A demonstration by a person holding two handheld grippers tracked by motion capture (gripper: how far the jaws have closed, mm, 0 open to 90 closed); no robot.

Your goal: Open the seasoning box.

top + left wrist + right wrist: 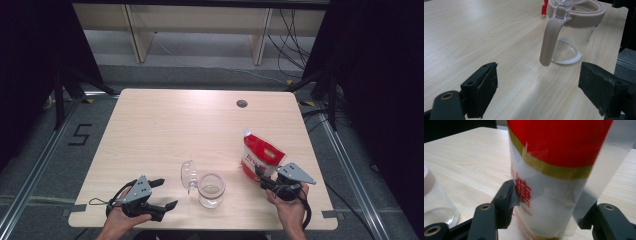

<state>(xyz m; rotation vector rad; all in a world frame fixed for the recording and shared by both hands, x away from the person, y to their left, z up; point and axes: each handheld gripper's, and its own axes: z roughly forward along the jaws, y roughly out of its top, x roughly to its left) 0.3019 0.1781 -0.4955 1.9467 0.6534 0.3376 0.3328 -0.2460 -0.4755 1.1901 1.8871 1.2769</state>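
A red and white sugar bag (pixel 260 155) stands upright at the right of the table. My right gripper (pixel 263 178) is shut on its lower part. In the right gripper view both pads press the bag (pixel 554 170) from either side, inside my right gripper (pixel 548 203). A clear glass jar (pixel 211 190) with a beige rim stands near the front middle. Its clear lid (pixel 188 175) is swung open to the left. A thin layer of white powder (pixel 567 59) lies in the jar (pixel 576 32). My left gripper (pixel 167 193) rests open to the left of the jar, nothing between its jaws (pixel 537 82).
The wooden table (pixel 165 130) has a round cable hole (pixel 242 103) at its far side. A beige clasp (pixel 550 40) hangs down the jar's side towards my left gripper. The jar's edge (pixel 436 202) stands close to the left of my right gripper. Dark curtains flank the table.
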